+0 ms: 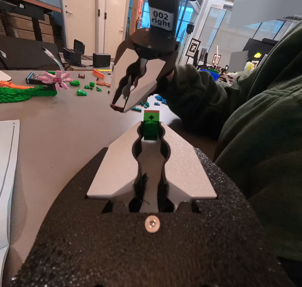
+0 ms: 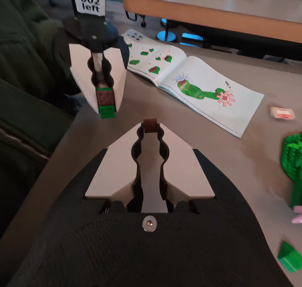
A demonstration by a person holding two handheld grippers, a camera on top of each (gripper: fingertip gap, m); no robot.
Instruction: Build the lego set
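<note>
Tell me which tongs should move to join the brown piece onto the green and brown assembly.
Probably the right tongs: they pinch only the small brown piece, held free above the table, close to the green and brown assembly that the left tongs grip as a steady base.

Right claw (image 2: 150,126) pinches a brown brick (image 2: 150,125) above the table (image 2: 204,148).

Soft indoor daylight, wide-angle edge warping, slight motion blur
</note>
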